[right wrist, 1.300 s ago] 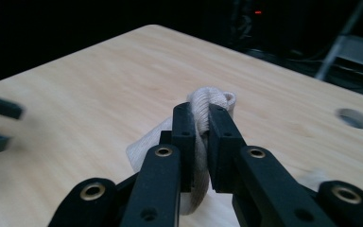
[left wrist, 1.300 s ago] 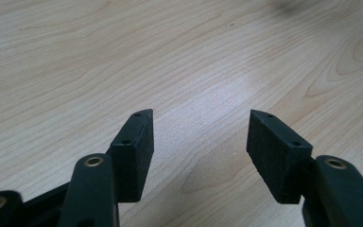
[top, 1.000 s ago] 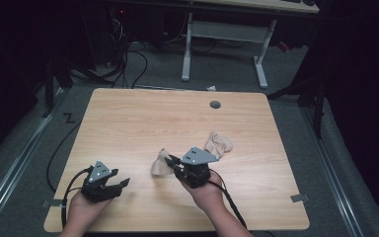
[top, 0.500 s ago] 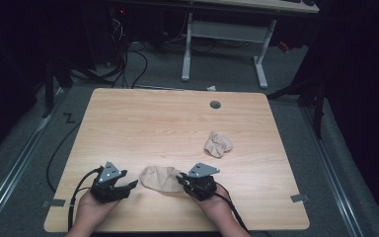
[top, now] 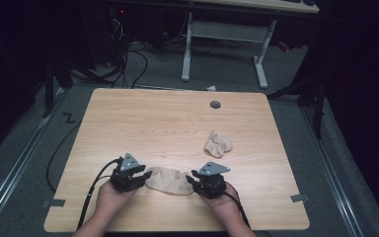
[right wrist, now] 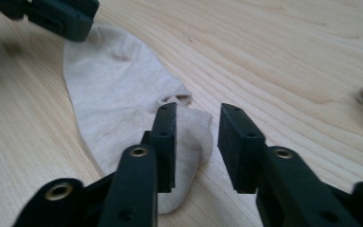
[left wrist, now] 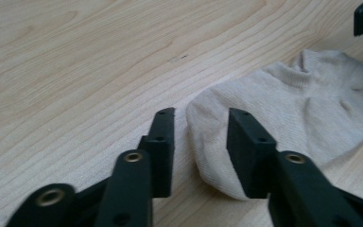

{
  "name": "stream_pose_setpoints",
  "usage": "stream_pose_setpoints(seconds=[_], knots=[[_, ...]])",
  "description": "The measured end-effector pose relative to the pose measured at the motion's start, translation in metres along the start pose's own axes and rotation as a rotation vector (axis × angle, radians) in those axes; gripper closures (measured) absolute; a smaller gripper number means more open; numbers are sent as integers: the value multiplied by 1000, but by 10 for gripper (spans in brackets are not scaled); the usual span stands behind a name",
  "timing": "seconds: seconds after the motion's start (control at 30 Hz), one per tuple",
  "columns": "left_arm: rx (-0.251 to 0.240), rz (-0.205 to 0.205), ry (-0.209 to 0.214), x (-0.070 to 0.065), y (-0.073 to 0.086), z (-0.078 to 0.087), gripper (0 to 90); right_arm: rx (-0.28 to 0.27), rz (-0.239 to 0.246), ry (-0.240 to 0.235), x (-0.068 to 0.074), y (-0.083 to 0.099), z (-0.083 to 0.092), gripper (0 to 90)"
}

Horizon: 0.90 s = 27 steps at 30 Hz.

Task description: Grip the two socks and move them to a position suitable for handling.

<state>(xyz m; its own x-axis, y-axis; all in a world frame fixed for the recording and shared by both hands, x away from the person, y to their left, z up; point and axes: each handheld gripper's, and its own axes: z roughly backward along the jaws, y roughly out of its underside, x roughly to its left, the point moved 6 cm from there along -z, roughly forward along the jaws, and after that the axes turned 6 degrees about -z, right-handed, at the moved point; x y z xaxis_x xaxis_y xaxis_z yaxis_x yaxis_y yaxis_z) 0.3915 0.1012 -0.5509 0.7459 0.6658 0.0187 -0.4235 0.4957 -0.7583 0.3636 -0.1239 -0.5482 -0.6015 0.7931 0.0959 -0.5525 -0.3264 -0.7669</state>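
Wooden table (top: 168,118): two socks (flat sock (top: 168,179), bunched sock (top: 217,144)), left gripper (top: 139,176) and right gripper (top: 193,178) gaping, empty.

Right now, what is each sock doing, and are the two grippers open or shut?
Flat sock: lying spread out on the table between the two grippers, not gripped.
Balled sock: crumpled in a lump, alone, farther back on the right.
Left gripper: open, at one end of the flat sock.
Right gripper: open, at its other end.

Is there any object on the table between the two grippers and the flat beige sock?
Nothing visible is in the way. The left gripper and right gripper are both open at opposite ends of the flat sock; the crumpled sock lies apart.
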Motion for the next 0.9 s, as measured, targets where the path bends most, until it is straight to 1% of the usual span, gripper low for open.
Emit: stream_pose_setpoints(seconds=[0.03,0.13,0.17,0.23,0.3,0.37,0.43,0.47,0.53,0.63,0.67,0.73,0.8,0.83,0.9], knots=[[5,-3,7,-1,1,0,717,13,2,3,0,1,-3,749],[15,-16,5,-3,4,0,805,33,-4,3,0,1,-11,787],[11,-14,4,-4,4,0,822,38,-1,5,0,1,-14,795],[14,-25,4,-5,5,2,855,56,-1,3,0,2,-18,815],[19,-31,7,-7,8,3,869,70,0,2,1,4,-20,827],[30,-43,10,-8,11,4,874,70,9,2,1,5,-20,847],[40,-45,14,-10,14,6,876,78,9,-3,2,7,-19,862],[45,-47,18,-12,15,7,877,77,18,-3,2,8,-19,865],[56,-48,27,-14,18,11,877,82,12,-6,3,11,-16,869],[89,-52,46,-21,22,18,878,87,6,-22,4,16,-12,870],[96,-60,47,-24,22,22,877,94,0,-25,5,18,-10,869],[100,-79,44,-30,24,29,876,93,11,-35,8,20,-6,865],[87,-85,43,-33,26,35,864,94,15,-37,11,22,-3,851],[71,-79,42,-34,26,38,849,83,14,-42,13,21,-1,845],[29,-50,41,-31,26,44,799,70,14,-45,16,21,4,829]])
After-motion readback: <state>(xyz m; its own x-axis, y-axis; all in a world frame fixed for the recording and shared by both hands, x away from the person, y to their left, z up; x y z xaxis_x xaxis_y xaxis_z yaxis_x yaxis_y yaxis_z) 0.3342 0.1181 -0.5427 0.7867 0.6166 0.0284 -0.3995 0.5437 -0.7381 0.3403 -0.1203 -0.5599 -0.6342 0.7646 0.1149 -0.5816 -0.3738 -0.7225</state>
